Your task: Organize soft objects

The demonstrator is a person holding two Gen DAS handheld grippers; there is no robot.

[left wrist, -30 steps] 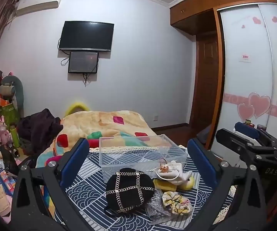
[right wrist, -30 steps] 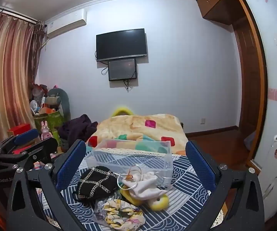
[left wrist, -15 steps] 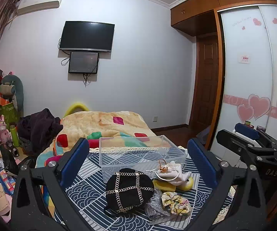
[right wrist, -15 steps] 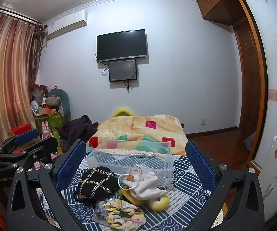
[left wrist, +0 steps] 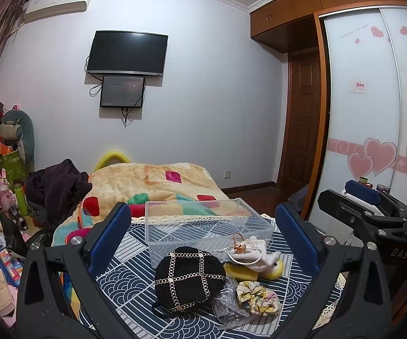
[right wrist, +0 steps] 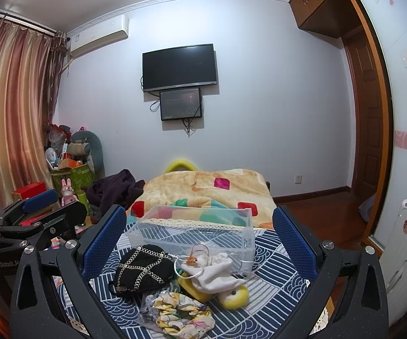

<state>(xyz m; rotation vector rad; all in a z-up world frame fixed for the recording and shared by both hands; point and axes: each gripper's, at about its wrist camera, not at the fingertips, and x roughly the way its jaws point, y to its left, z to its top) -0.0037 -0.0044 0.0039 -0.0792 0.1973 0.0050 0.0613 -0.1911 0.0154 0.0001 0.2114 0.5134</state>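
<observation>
Soft items, loose, awaiting the bin; nothing packed yet.

Left view: left tool spread wide, holding nothing, above the table; black pouch, white bag, scrunchie lie just before the empty bin.
Right view: right tool likewise released; scrunchie nearest. Advice: take one item at a time, pinching its bulk, not cords.

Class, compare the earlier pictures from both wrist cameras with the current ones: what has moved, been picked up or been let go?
Nothing visibly changed: both grippers stay open and empty, and the soft items still lie in front of the clear bin.
</observation>
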